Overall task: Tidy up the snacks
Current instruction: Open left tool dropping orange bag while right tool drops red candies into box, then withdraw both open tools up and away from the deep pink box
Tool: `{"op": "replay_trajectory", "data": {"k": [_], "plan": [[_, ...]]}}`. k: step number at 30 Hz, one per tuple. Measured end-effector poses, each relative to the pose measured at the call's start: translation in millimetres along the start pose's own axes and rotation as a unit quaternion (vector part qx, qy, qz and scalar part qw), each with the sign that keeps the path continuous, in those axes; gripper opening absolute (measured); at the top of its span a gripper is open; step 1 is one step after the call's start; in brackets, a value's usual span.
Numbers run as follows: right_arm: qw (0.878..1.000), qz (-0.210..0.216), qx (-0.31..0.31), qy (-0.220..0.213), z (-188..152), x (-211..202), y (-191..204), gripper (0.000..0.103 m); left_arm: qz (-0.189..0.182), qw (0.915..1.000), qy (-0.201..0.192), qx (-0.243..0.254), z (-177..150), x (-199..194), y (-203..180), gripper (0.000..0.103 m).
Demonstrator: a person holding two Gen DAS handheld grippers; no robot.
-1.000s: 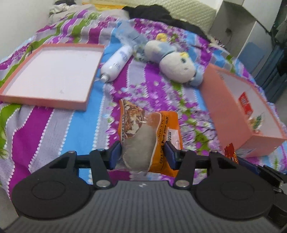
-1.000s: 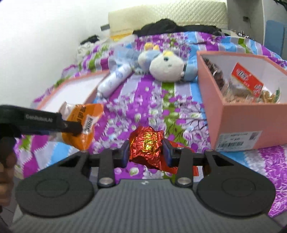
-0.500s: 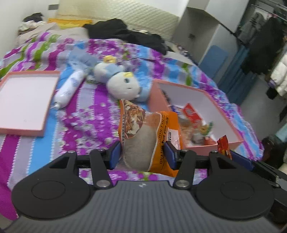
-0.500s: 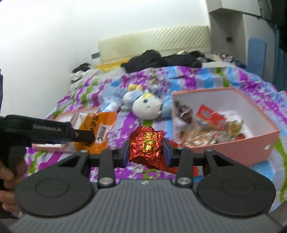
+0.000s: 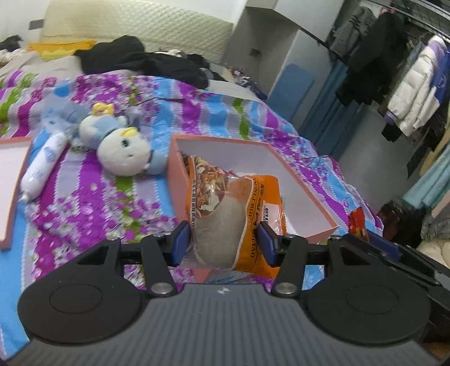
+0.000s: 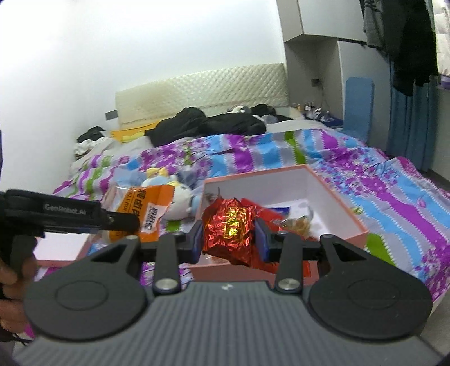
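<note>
Orange snack bag sits clamped between your left gripper pads, above pink box near left corner. Your right gripper pinches red foil packet over box's near edge.

Pretty lived-in bedroom. A big bed filled most of it, covered with a striped floral bedspread in purple, blue and green. At the head end stood a cream quilted headboard against a plain white wall, with dark clothes heaped along that edge. Past the bed's right edge were white cabinets, a blue mat leaning upright, blue curtains and jackets hanging on a rail. Light was flat and bright.
</note>
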State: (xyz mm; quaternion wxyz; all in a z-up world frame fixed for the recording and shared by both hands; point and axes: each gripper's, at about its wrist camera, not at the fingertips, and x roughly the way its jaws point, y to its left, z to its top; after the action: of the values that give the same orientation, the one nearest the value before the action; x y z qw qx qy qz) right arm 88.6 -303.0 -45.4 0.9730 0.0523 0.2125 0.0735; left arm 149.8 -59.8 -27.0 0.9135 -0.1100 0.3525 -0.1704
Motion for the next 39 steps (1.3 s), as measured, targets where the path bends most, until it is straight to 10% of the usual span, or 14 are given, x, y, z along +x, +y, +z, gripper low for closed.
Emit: {"op": "replay_trajectory", "data": {"k": [34, 39], "plan": [[0.991, 0.015, -0.005, 0.132, -16, 206, -99, 0.043, 0.022, 0.9954, 0.093, -0.004, 41, 237, -7, 0.064], [0.991, 0.019, 0.008, 0.134, -17, 197, -96, 0.067, 0.029, 0.9965, 0.078, 0.0, 44, 227, -8, 0.079]]}}
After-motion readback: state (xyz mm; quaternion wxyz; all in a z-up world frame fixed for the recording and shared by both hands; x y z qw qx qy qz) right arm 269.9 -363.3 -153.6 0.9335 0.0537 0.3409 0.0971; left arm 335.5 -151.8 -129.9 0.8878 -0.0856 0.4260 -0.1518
